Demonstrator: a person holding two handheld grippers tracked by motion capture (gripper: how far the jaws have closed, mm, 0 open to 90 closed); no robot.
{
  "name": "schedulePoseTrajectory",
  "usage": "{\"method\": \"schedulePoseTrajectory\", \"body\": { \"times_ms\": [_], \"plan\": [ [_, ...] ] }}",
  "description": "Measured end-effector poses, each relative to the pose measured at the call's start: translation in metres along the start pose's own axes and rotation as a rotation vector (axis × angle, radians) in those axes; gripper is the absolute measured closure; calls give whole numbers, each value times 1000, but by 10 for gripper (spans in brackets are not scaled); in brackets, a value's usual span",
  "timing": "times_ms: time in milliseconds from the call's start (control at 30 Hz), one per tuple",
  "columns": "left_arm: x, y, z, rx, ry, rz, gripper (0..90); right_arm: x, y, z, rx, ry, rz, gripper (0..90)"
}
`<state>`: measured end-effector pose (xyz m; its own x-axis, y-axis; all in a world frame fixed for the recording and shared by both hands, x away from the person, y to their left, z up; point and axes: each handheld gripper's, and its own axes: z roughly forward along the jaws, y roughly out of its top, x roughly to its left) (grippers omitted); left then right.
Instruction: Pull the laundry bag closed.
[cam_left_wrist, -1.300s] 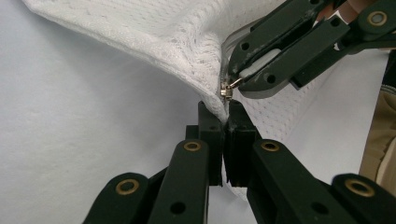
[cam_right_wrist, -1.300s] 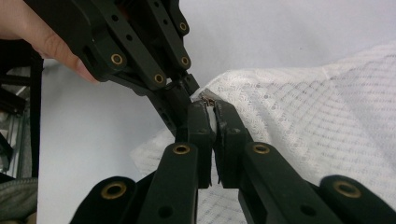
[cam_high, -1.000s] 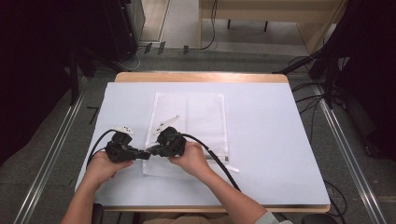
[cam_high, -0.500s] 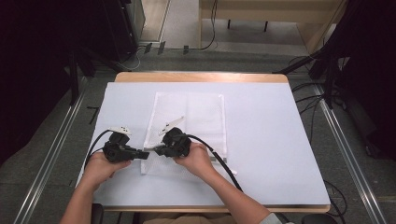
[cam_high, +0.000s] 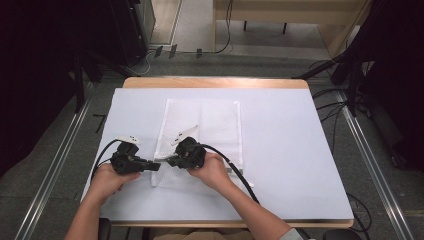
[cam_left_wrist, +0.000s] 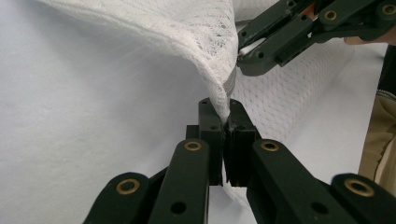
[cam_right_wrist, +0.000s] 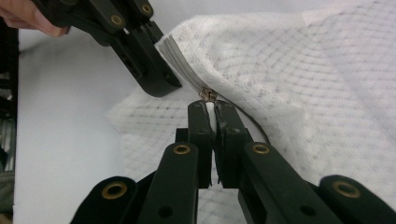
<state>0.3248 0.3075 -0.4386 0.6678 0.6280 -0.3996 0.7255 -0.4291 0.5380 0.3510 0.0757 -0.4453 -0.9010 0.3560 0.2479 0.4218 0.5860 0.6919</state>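
A white mesh bag (cam_high: 202, 120) with a zipper lies flat in the middle of the table. Its near left corner is lifted between both grippers. My left gripper (cam_high: 156, 164) is shut on the bag's edge (cam_left_wrist: 219, 88) beside the zipper's end, with the fabric pinched between its jaws (cam_left_wrist: 225, 114). My right gripper (cam_high: 171, 161) faces it from the right, and in its own view the right gripper (cam_right_wrist: 212, 111) is shut on the small metal zipper pull (cam_right_wrist: 208, 94). The grey zipper tape (cam_right_wrist: 180, 65) runs up to the left gripper's fingers (cam_right_wrist: 152, 70).
A white sheet (cam_high: 300, 150) covers the table, and the wooden edge (cam_high: 215, 82) shows at the far side. A black cable (cam_high: 240, 175) trails from the right gripper over the bag's near right part. Metal rails (cam_high: 370, 175) run along the floor on both sides.
The right gripper has shifted slightly to the right and toward me, while the left gripper has hardly moved. The bag's corner stays held between them.
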Motion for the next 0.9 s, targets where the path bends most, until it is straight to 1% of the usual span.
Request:
{"method": "schedulePoseTrajectory", "body": {
  "times_ms": [33, 100, 167, 200, 233, 400, 500, 600, 633, 667, 700, 733, 767, 833, 867, 900],
  "plan": [
    [0, 0, 0, 1, -4, -2, 884, 0, -1, 0, -1, 5, 1, 880],
    [-1, 0, 1, 5, 3, 5, 884, 0, -2, 0, -1, 5, -2, 880],
    [-1, 0, 0, 0, 0, 2, 883, -1, -2, -1, 5, -2, -8, 880],
    [-1, 0, 0, -1, 2, 0, 884, -1, -3, -1, -1, 5, -1, 880],
    [-1, -1, 0, -3, 3, -1, 883, -2, -3, -1, 5, -5, 3, 880],
    [0, -1, -1, -1, 4, -1, 883, -7, -9, -4, 10, -6, 22, 880],
    [0, -1, 0, 1, 2, -5, 882, -9, -11, -5, 7, -4, 29, 880],
    [0, -1, 0, 5, -2, 0, 882, -10, -13, -6, 6, -8, 25, 880],
    [0, -1, 0, 6, 0, 0, 882, -11, -14, -6, 5, -3, 35, 880],
    [0, -1, 0, 6, -3, 0, 882, -11, -14, -6, 10, -8, 45, 880],
    [0, -1, 0, 5, -4, 2, 882, -13, -15, -7, 6, 0, 38, 880],
    [-1, -1, 0, 7, -1, 2, 882, -13, -16, -7, 1, 3, 48, 880],
    [0, -1, 0, 5, -2, 2, 882, -13, -16, -7, 3, -6, 49, 880],
    [0, -1, 0, 6, 0, -2, 882, -13, -17, -8, 1, 1, 46, 879],
    [0, -2, 0, 5, 0, -6, 882, -13, -17, -8, 5, -7, 45, 880],
    [0, -2, 0, 3, 1, -9, 882, -13, -18, -8, 7, -5, 42, 880]
  ]
}}
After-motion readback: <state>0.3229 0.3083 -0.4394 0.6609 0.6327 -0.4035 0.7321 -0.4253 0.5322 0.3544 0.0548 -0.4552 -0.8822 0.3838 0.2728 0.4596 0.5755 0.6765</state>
